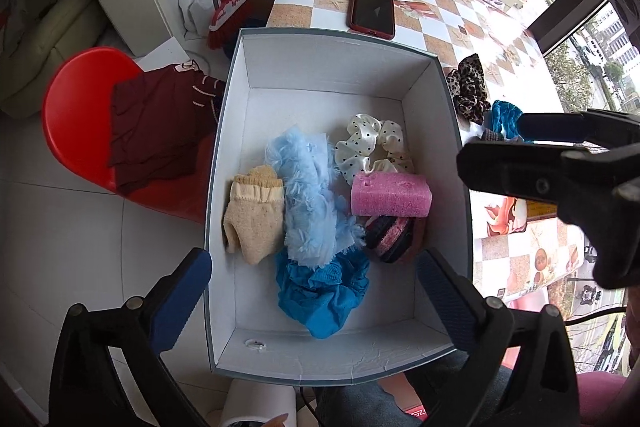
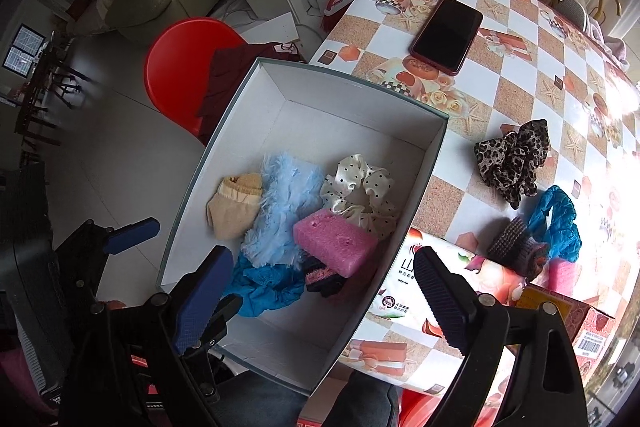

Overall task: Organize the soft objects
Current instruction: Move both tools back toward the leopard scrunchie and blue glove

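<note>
A white open box (image 1: 332,67) (image 2: 352,107) sits at the table's near edge. In it lie a beige sock (image 1: 254,215) (image 2: 234,205), a fluffy light-blue piece (image 1: 308,195) (image 2: 284,203), a polka-dot scrunchie (image 1: 368,143) (image 2: 360,195), a pink sponge (image 1: 390,195) (image 2: 332,243), a blue scrunchie (image 1: 320,291) (image 2: 264,287) and a dark striped piece (image 1: 390,239) (image 2: 322,277). My left gripper (image 1: 316,301) (image 2: 132,227) is open and empty over the box's near end. My right gripper (image 2: 320,295) (image 1: 492,139) is open and empty, to the right of the box.
On the checked tablecloth (image 2: 500,79) lie a leopard scrunchie (image 1: 468,91) (image 2: 512,159), a blue scrunchie (image 2: 556,223), a dark knit scrunchie (image 2: 512,243), a phone (image 1: 372,9) (image 2: 448,35) and a tissue pack (image 2: 404,291). A red chair (image 1: 80,107) with dark clothing stands left.
</note>
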A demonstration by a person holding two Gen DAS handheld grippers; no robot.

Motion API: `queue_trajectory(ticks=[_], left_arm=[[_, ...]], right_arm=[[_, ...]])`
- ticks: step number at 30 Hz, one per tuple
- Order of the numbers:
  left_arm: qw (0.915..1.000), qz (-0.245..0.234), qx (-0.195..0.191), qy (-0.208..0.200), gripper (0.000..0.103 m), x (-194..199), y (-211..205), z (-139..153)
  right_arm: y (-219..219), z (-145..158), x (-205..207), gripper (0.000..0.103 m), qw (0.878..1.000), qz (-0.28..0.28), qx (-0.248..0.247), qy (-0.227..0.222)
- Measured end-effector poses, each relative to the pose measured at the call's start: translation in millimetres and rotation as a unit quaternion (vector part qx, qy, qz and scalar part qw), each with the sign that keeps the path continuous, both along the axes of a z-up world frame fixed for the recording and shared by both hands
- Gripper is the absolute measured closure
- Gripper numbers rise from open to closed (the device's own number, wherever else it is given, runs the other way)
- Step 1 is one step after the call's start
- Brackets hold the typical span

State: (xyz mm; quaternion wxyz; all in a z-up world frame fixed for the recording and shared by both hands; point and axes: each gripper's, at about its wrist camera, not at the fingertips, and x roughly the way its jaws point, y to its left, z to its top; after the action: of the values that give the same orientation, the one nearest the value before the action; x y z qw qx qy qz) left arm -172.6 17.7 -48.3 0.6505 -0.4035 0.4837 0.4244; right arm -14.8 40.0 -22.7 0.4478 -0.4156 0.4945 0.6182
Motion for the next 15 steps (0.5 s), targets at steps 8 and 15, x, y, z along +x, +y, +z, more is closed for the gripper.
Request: queue_trajectory(ticks=[8,15], left_arm=[[0.9996,-0.014,0.009,-0.022,0.000,18,19,22],[0.9981,-0.052,0.010,-0.031,0.000,67,36,40]], right_arm=[[5,31,68,0.000,0.997,-0.072,0.016,0.006],[6,44,185,0.000,0.987,-0.156,-0.004,-0.030]])
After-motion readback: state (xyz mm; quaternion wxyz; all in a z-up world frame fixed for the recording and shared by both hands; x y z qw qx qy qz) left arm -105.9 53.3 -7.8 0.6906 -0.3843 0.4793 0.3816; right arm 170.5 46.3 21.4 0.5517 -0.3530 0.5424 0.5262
